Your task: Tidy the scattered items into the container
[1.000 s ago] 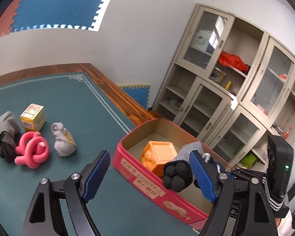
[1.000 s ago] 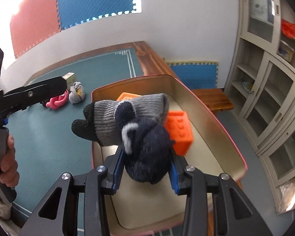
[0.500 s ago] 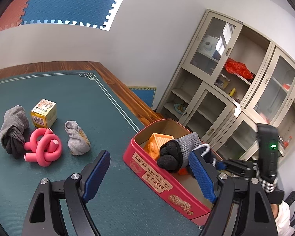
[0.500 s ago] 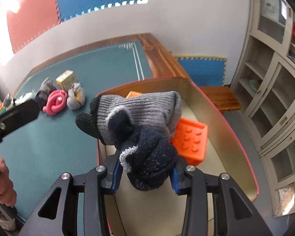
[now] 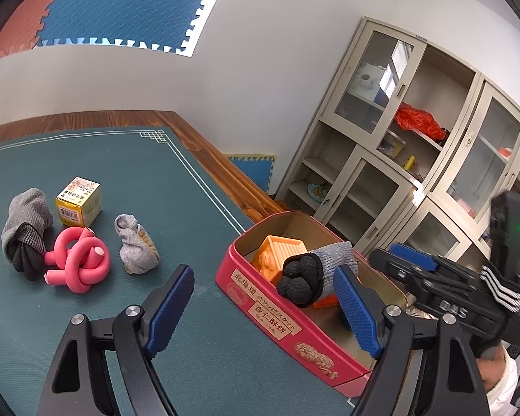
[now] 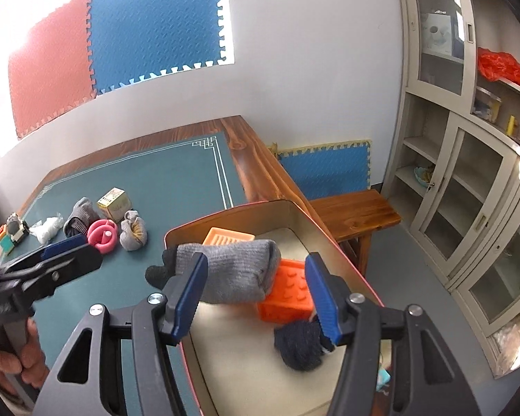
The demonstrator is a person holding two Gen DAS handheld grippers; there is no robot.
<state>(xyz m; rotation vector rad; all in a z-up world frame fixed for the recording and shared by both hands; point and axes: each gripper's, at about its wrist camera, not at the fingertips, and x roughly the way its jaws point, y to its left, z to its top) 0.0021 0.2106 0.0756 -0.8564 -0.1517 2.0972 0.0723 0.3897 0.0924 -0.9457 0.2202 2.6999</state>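
The red biscuit tin [image 5: 260, 306] [image 6: 232, 213] stands at the table's right edge. Inside lie an orange block [image 6: 289, 293] [image 5: 277, 254], a grey-and-black sock [image 6: 232, 272] [image 5: 315, 270] draped over its rim, and a dark navy sock [image 6: 300, 343]. My right gripper [image 6: 256, 293] is open above the tin, empty. My left gripper [image 5: 263, 306] is open and empty over the mat beside the tin. On the mat to the left lie a grey sock bundle [image 5: 135, 244], a pink foam knot [image 5: 78, 260], a grey-black sock [image 5: 26, 232] and a yellow box [image 5: 79, 201].
A white wad [image 6: 48, 228] and a small toy [image 6: 12, 234] lie at the mat's far left. A wooden bench [image 6: 357, 215] and glass-door cabinets [image 6: 468, 173] stand past the table's right edge. The green mat [image 5: 121, 173] covers the wooden table.
My right gripper has opened and let go of the socks, which dropped into the tin. My left gripper has drawn back a little from the tin.
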